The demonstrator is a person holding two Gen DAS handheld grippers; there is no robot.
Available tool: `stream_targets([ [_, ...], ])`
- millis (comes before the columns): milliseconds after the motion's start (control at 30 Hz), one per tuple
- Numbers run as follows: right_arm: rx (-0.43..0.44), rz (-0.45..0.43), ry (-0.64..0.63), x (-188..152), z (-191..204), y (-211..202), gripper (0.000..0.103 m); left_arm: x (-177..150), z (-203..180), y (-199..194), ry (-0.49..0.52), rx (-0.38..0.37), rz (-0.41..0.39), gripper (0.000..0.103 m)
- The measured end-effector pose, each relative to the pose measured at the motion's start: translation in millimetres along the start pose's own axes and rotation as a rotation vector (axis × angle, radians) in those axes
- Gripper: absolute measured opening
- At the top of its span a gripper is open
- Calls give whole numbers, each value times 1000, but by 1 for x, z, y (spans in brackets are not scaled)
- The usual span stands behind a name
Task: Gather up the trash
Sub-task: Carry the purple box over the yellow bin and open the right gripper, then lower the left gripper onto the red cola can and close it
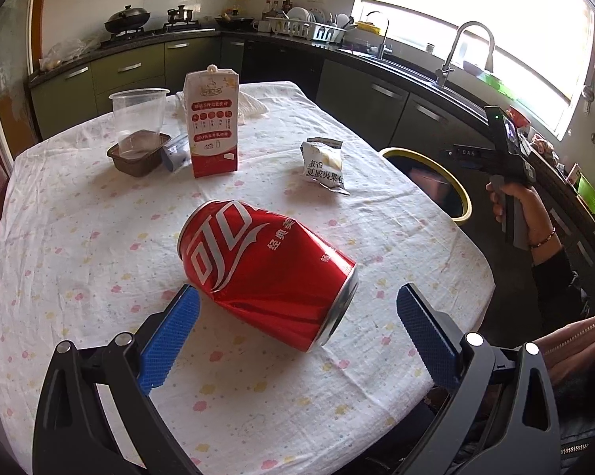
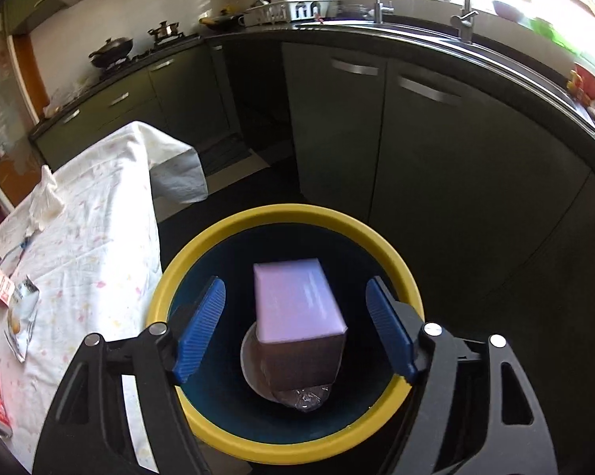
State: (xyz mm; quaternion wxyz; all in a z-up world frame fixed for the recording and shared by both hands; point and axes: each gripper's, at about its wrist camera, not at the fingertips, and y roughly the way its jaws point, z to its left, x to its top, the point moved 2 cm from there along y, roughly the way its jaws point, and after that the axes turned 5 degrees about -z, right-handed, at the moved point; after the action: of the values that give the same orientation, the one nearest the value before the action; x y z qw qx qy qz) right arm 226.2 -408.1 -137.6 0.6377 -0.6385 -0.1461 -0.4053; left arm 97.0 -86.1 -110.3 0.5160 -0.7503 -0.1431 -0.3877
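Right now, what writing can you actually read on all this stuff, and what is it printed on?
"可口" in big white characters, plus "经典" in small ones: red can.
"夏威夷果仁": snack packet.
"100%": milk carton; its other lines are too small to read.
"DAS": right gripper.
Faint print on the purple box in the yellow-rimmed bin: unreadable.

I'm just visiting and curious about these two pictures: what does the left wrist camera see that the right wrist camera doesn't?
Only the left wrist view shows the clear plastic cup standing in a brown tray, and the open left gripper flanking the dented red can.

Only the right wrist view looks into the bin, where a purple box lies beneath the open right gripper.

Both show the yellow-rimmed bin, the red can, the milk carton, the snack packet and the tablecloth.
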Motion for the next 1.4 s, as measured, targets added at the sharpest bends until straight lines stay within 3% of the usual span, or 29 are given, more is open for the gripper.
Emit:
stream_targets([
  [400,125,-35,-20,-36,41,-54,76,-4,15,10,-103,-31,51,98],
  [567,169,-12,-55,-47,62,-64,76,0,20,19,-221,-37,120,98],
  [800,226,-23,-54,-50,75,-73,78,16,32,47,-437,37,261,98],
  [1000,280,-6,-52,-54,82,-70,78,22,39,67,-495,88,337,98],
  [1200,312,15,-50,-57,87,-65,78,29,42,87,-469,122,406,98],
  [1400,323,37,-48,-61,87,-63,78,39,34,99,-271,162,466,98],
])
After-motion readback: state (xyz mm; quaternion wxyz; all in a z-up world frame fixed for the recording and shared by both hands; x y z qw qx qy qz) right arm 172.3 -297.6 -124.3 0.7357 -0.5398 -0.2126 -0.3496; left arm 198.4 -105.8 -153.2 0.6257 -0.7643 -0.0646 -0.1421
